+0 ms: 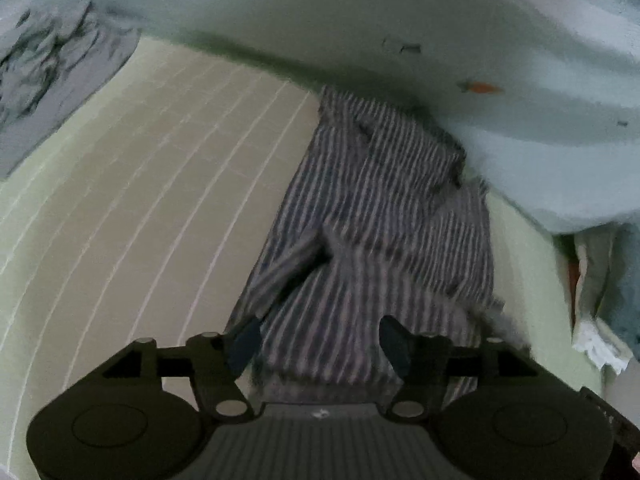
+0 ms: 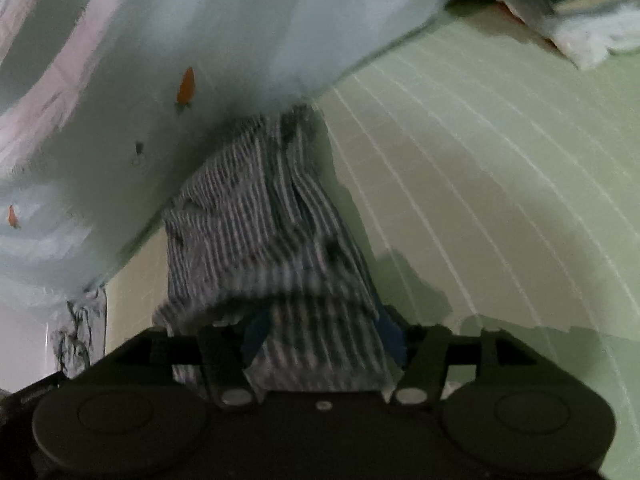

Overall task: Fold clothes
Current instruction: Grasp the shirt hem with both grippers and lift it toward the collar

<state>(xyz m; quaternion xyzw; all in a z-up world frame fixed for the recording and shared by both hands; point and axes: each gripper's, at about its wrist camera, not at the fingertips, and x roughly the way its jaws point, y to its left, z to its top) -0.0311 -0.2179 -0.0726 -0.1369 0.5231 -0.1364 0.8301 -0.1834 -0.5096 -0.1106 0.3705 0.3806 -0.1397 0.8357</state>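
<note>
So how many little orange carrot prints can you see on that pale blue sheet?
2 in the right wrist view: one carrot print higher up on the pale blue sheet, another near the left edge. Folds may hide more.

Surface: pale green mat (image 1: 120, 208) w/ thin white grid lines, fills most of both views; darker shadow patch near centre-right in right wrist view.
Far side: pale blue-green sheet (image 1: 400, 12) w/ small orange carrot prints (image 2: 186, 86), draped over mat edge.
Far left, left wrist view: grey crumpled cloth (image 1: 52, 68).
Right edge: folded fabric pile (image 1: 596, 312), white fringe.
Light: dim, soft, blurry.
</note>
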